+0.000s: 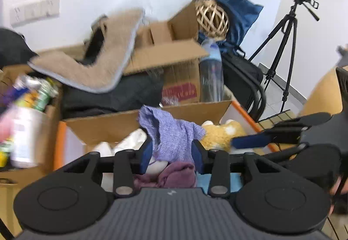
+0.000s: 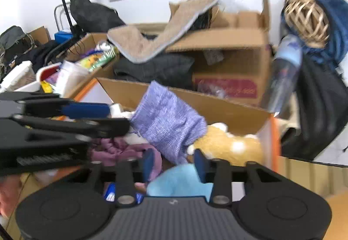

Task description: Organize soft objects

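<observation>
The lilac knit cloth [image 1: 171, 133] hangs limp over the open cardboard box [image 1: 104, 126], a fold of it lying between the left gripper [image 1: 171, 156], whose jaws stand partly open and not pressing. It looks light, floppy and snag-prone; best pinched at a bunched fold. The right gripper [image 2: 174, 163] is partly open and empty above a blue plush [image 2: 180, 181]. A yellow plush toy [image 2: 228, 144] lies beside.

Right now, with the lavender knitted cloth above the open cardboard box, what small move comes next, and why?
Probably draw both grippers back. The lavender knitted cloth hangs between the left gripper's parted blue pads, seemingly no longer pinched, over the orange-edged cardboard box holding a yellow plush toy and purple fabric. The right gripper stands open, empty.
</observation>
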Motion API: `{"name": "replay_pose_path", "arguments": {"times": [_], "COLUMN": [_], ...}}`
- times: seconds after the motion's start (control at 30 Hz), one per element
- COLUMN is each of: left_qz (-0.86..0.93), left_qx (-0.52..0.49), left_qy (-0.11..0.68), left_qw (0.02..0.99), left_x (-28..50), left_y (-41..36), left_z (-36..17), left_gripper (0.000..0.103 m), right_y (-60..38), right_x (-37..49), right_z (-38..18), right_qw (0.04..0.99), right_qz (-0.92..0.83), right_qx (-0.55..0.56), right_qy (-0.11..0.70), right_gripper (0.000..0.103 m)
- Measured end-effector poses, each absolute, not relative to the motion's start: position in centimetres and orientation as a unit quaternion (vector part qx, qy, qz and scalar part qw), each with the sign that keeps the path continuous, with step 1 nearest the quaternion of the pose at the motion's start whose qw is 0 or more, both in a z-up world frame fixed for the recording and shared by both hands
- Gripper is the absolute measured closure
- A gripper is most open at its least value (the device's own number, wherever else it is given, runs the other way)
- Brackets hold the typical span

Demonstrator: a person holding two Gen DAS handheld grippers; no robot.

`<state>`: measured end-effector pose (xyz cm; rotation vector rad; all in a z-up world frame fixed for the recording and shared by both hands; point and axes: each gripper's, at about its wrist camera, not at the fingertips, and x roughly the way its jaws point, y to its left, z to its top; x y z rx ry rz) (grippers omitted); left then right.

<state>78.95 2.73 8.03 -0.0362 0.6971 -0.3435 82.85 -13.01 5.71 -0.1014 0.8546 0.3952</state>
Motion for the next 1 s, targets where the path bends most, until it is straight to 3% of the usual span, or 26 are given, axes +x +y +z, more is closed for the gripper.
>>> {"name": "replay_pose_path", "arguments": {"times": [0.07,0.13,0.27,0.4,0.43,0.5,0.63,0.8,1.0], "left_qz": [-0.156,-0.141,-0.093,-0.043,-0.035,-0.019,-0.001,0.007,0.041], "left_qx": [-0.013,-0.020,-0.013,-0.006,-0.011,-0.012,0.000,0.004,-0.009], "left_qy": [0.324,0.311,0.287,0.256,0.239,0.217,0.164,0.100,0.070], "left_qw": [0.933,0.940,0.953,0.966,0.970,0.976,0.987,0.995,0.997], "left_x": [76.2,73.6,67.1,59.4,56.5,51.9,40.7,27.6,16.7], "left_y": [3.9,5.2,7.1,7.9,8.1,8.2,7.9,6.8,5.3], "left_z": [10.5,12.4,15.4,17.1,17.5,17.8,18.3,16.8,13.7], "left_gripper": [0.060,0.051,0.035,0.030,0.022,0.018,0.001,0.000,0.000], "right_y": [-13.8,-14.8,-17.2,-19.5,-19.9,-20.9,-22.3,-22.8,-22.2], "right_x": [80.6,78.2,72.6,65.2,63.3,58.7,48.9,36.2,23.8], "right_z": [7.6,9.4,12.9,14.9,15.3,16.0,16.4,14.6,11.4], "right_qw": [0.896,0.903,0.925,0.943,0.948,0.959,0.975,0.984,0.985], "right_qz": [0.184,0.168,0.123,0.094,0.094,0.090,0.083,0.093,0.120], "right_qx": [-0.049,-0.054,-0.044,-0.028,-0.022,-0.007,-0.010,-0.023,-0.033], "right_qy": [0.402,0.391,0.357,0.317,0.302,0.267,0.207,0.148,0.118], "right_gripper": [0.053,0.053,0.037,0.032,0.026,0.018,0.014,0.003,0.002]}}
